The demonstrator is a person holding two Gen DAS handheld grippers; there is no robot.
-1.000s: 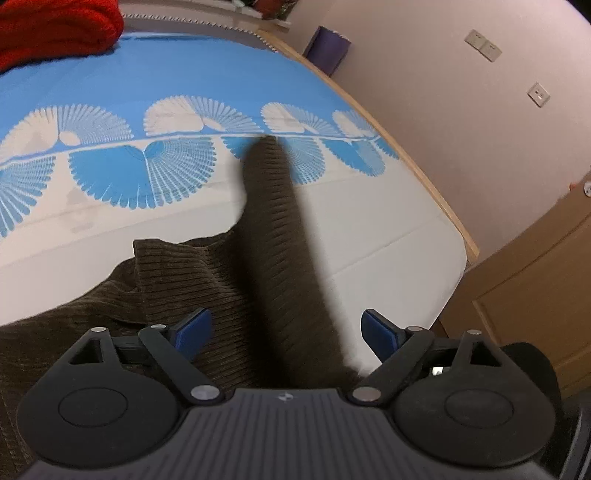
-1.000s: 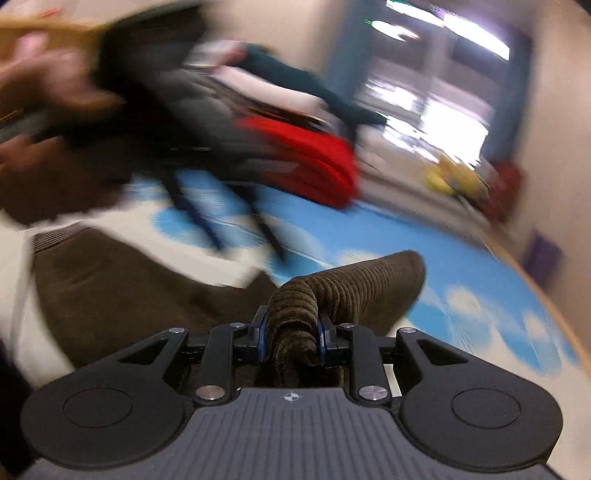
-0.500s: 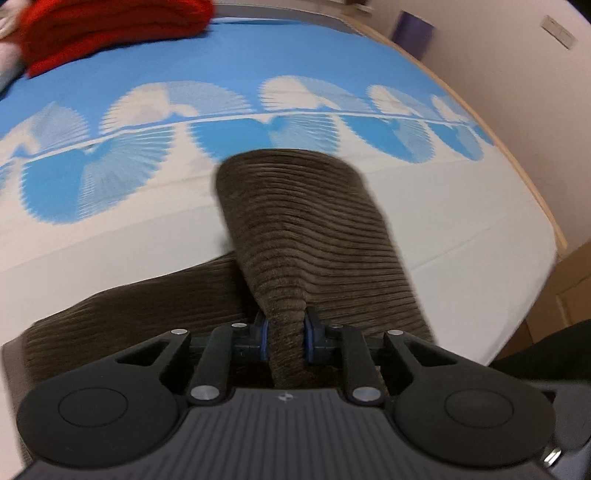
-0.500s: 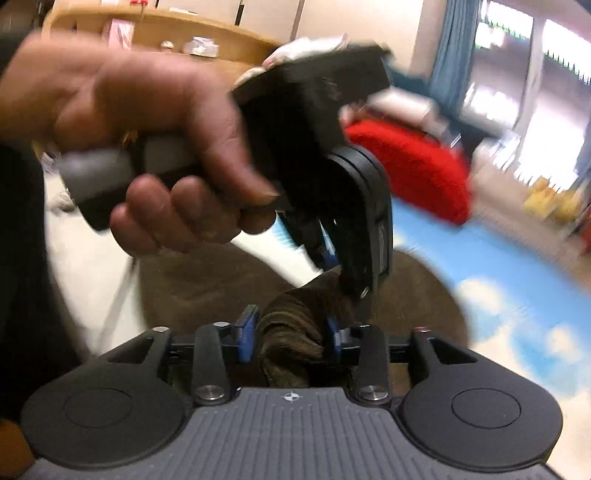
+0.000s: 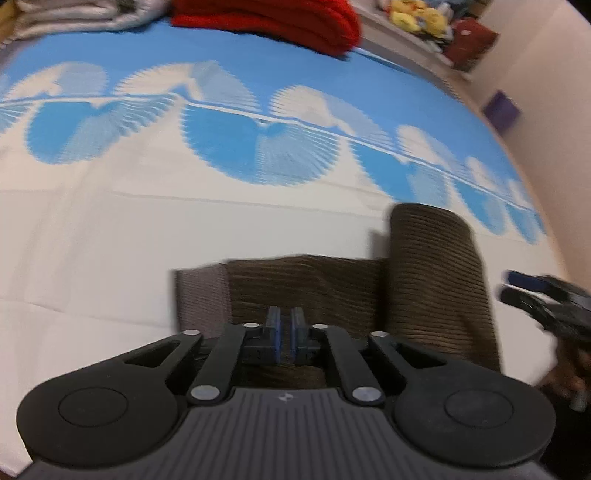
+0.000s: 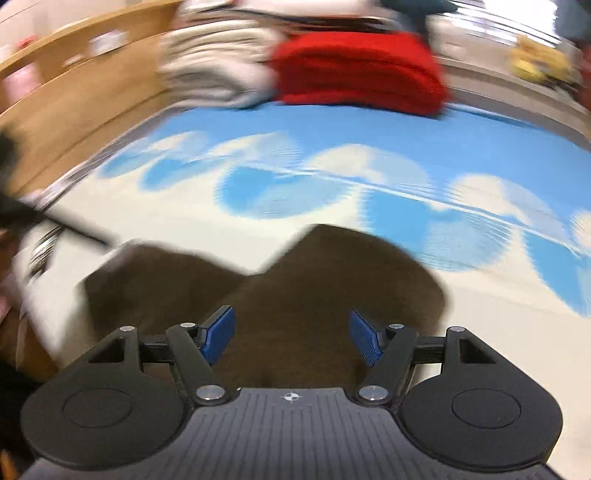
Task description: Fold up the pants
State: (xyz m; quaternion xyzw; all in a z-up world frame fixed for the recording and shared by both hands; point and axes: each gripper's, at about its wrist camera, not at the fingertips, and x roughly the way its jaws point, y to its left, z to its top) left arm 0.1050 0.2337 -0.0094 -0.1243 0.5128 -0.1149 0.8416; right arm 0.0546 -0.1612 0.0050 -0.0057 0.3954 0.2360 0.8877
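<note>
On the white stretch of the sheet (image 5: pixel 147 221), short of its band of blue fans: brown corduroy pants (image 5: pixel 436 277), lying flat and partly folded. One ribbed leg doubled over, running toward the blue band as a rounded strip; a lower, wider layer beside it, with a paler edge at its end (perhaps the waistband, too blurred to say).

Above the pants on the sheet's white part: left gripper (image 5: pixel 285 326), closing. Blue pads (image 5: pixel 274 328) nearly together, only a thin slit left. No cloth visible in that slit; brown fabric only beyond and beneath.

In the right wrist view, the same pants (image 6: pixel 332 280) as two dark humps on the white of the sheet (image 6: pixel 480 295), heavily smeared by motion. Over them: right gripper (image 6: pixel 291 336), opening. Pads (image 6: pixel 219 332) splayed well apart, with cloth showing in the gap below them but not pressed by either pad. Nothing gripped.

At the far end of the sheet, past the plain blue field: a red folded blanket (image 5: pixel 277 18), and beside it a pale folded pile (image 5: pixel 74 14).
</note>
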